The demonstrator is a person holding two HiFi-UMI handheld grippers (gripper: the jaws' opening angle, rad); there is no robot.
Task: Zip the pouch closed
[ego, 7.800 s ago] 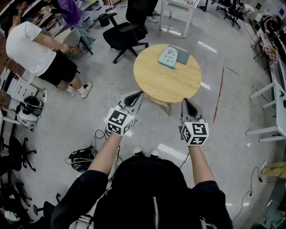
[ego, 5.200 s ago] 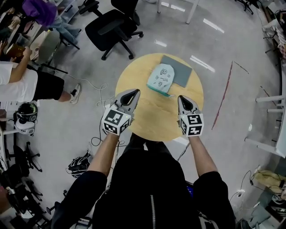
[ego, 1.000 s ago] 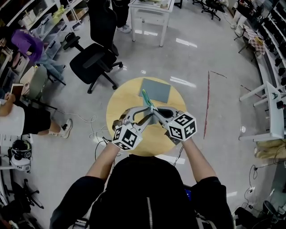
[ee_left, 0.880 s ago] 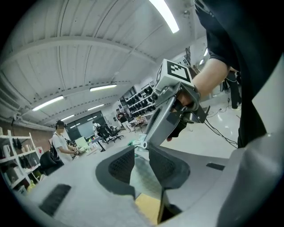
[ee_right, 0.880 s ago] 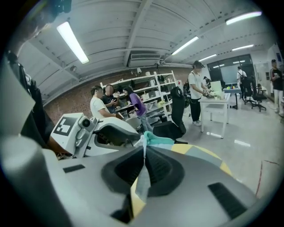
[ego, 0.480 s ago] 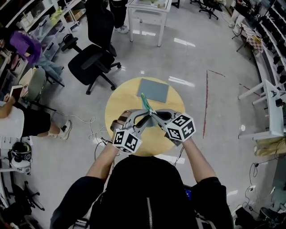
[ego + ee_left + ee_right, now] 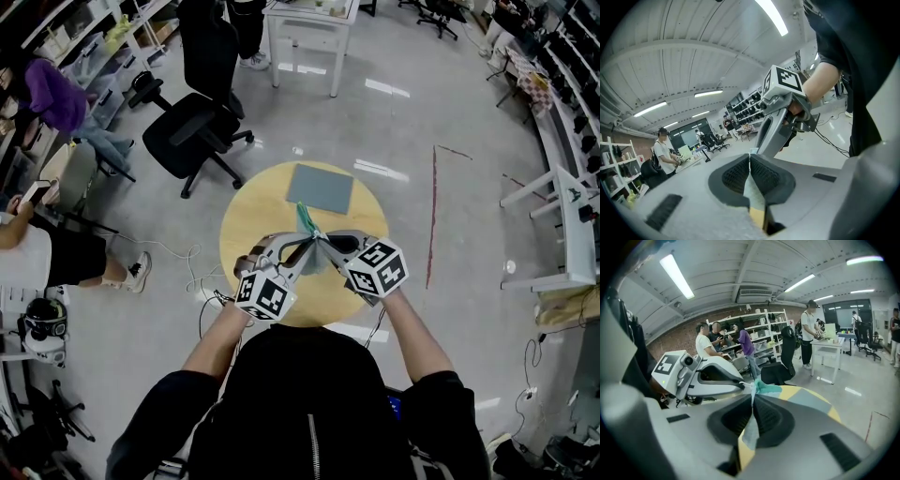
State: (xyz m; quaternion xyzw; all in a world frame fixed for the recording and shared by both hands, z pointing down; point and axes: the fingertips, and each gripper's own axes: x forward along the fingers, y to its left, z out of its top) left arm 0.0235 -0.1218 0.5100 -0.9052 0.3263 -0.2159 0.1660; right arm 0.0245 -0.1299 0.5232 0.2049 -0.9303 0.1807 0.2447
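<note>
the left gripper (image 7: pixel 307 243) had just clamped shut on the pouch (image 7: pixel 305 219), which the right gripper (image 7: pixel 323 242) already pinched, so zipping could probably begin.

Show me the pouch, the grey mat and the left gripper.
pouch (image 7: pixel 765 388): right gripper view, on its teal edge.
grey mat (image 7: pixel 320 188): head view, on its middle.
left gripper (image 7: pixel 750 161): left gripper view, between its shut fingertips.

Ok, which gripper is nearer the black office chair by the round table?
Left. The left gripper sits on the side of the table towards the black office chair, shut on the pouch; the right gripper pinches the same pouch from the opposite side, farther off.
</note>
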